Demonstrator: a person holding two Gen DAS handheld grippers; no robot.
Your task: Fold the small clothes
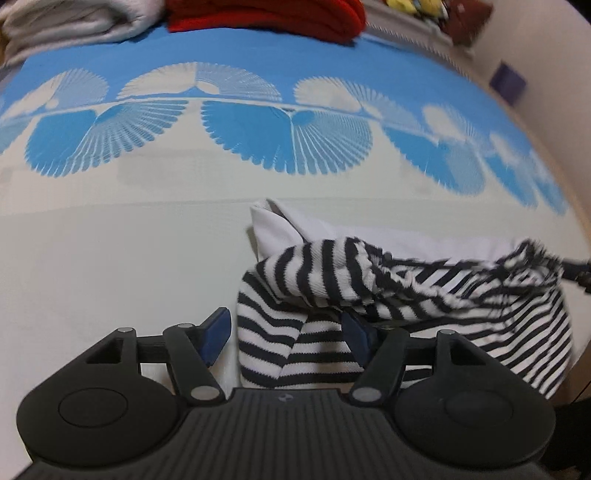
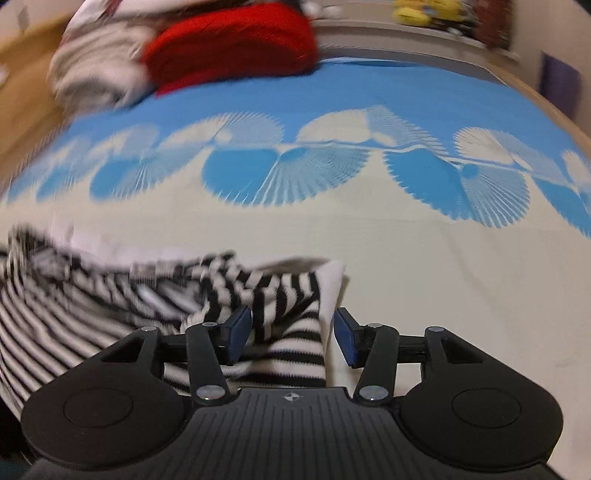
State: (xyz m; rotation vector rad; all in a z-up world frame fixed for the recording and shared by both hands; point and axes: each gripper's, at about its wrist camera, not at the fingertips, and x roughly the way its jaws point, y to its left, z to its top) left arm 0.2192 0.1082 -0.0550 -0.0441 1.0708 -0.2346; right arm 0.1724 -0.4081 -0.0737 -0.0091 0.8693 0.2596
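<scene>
Striped cloth filled the near part of both wrist views: a small black-and-white striped garment (image 1: 388, 295) lay bunched on a bedspread (image 1: 129, 240) that was cream near the cameras and blue with pale fan shapes farther off.

Left gripper (image 1: 286, 338): its two blue-padded fingers stood wide apart. A striped end of the garment lay in the gap between them, nearer the right-hand pad. That pad was partly covered by folds of cloth, so contact there could not be judged, while the left-hand pad stood clear of the fabric over bare bedspread.

Right gripper (image 2: 291, 339): its fingers were also spread wide. A striped end with a white edge sat between the pads, touching or almost touching the left-hand one; the right-hand pad was apart from the cloth. Neither tool was pinching the fabric.

The garment (image 2: 110, 314) ran off the left edge of the right wrist view and toward the right edge of the left wrist view, so its full shape was cut off. Motion blur smeared much of it. At the far side of the bed sat a red folded pile (image 1: 266, 16) beside a pale grey-white pile (image 1: 74, 26), both cropped. Yellow objects (image 2: 428, 11) on a ledge beyond were too blurred to identify.
</scene>
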